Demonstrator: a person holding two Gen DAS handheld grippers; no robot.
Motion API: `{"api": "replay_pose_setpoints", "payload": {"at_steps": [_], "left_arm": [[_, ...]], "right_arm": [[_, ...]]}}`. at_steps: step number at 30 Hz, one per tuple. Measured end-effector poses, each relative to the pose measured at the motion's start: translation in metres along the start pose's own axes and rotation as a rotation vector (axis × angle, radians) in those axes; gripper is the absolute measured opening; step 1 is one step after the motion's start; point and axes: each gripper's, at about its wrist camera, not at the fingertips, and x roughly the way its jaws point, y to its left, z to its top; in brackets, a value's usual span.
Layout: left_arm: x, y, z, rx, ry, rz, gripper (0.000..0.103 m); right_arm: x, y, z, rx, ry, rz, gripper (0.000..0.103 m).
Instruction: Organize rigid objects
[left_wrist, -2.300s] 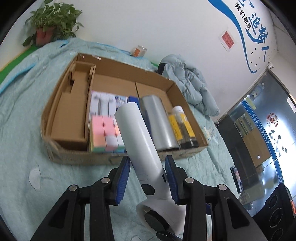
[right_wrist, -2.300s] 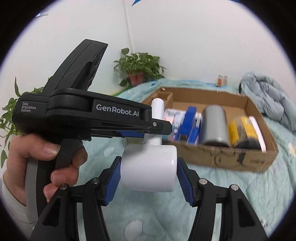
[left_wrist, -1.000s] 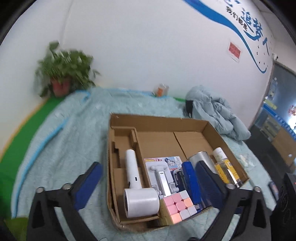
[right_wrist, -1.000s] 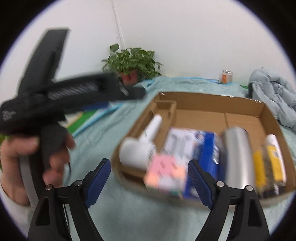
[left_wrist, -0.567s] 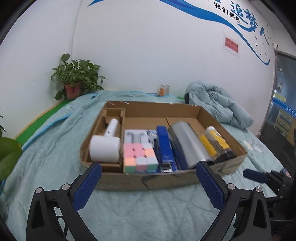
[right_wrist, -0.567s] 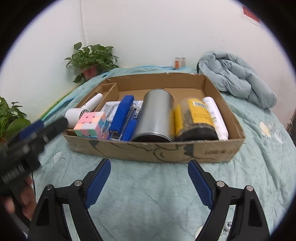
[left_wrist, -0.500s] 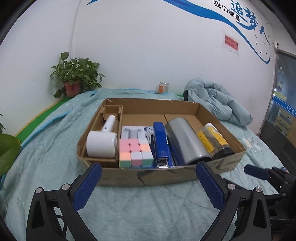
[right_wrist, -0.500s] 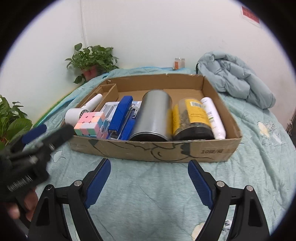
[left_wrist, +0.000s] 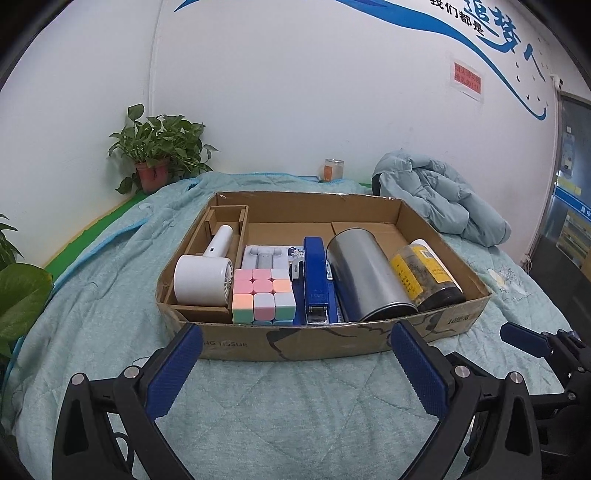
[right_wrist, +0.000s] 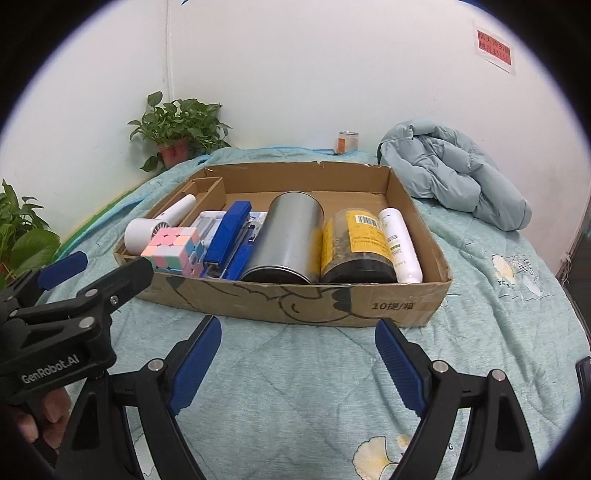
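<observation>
I hold the left gripper with its jaws spread wide and nothing between them, low in the frame over the teal quilt. The right gripper is likewise spread and empty, at the bottom of its own view.

The cardboard box sits at frame centre in both views, just beyond the blue pads. Contents, left to right in the left wrist view:
- white handheld fan in the left divider compartment, head toward me
- pastel puzzle cube, just beside the fan head
- blue stapler
- silver metal can lying on its side
- yellow-labelled jar, also on its side
- white bottle, against the right wall, visible in the right wrist view

A potted plant stands upper left; a padded jacket lies upper right.
</observation>
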Motion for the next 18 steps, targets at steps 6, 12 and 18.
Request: {"api": "replay_pose_setpoints", "payload": {"at_steps": [6,12,18], "left_arm": [[0.0012,-0.0018,0.0010,0.035,0.009,-0.003,0.103],[0.0032,-0.0066,-0.0005,0.053,0.005,0.018,0.103],[0.0077,-0.0084,-0.0011,0.057,0.022,0.001,0.103]], "right_arm": [[0.0042,0.0021,-0.0055,0.002,0.019,0.007,0.086],[0.0019,0.0031,-0.0048,0.001,0.007,0.001,0.086],[0.0062,0.0047,-0.0048,-0.012,0.018,0.009,0.086]]}}
